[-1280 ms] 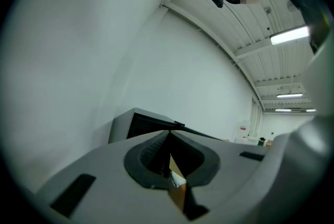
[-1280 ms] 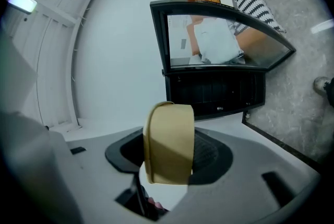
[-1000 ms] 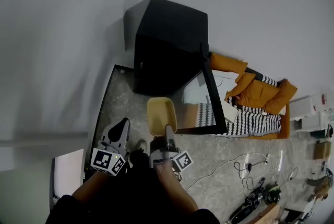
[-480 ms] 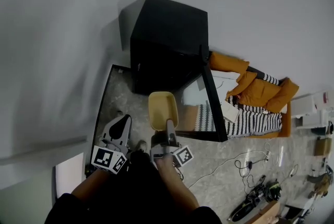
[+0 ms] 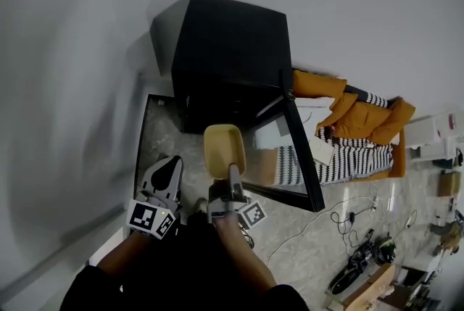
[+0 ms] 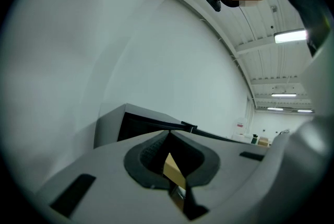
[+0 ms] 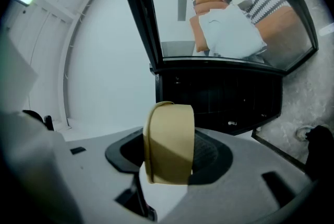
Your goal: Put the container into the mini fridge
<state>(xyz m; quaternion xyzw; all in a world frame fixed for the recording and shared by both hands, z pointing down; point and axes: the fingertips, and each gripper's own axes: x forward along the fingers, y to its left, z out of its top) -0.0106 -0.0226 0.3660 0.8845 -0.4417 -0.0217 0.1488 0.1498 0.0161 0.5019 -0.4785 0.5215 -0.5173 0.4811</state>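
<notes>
While in right gripper (image 5: 230, 183), container (image 5: 224, 150) before fridge (image 5: 232, 48)

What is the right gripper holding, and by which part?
The right gripper holds the tan container by its near end, in front of the open mini fridge.

Tan container (image 5: 224, 150), black mini fridge (image 5: 232, 48), orange jacket (image 5: 362, 117), black-and-white striped cloth (image 5: 355, 161).

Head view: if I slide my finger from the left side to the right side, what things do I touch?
left gripper → yellow container → open fridge door → orange and striped clothes
</notes>
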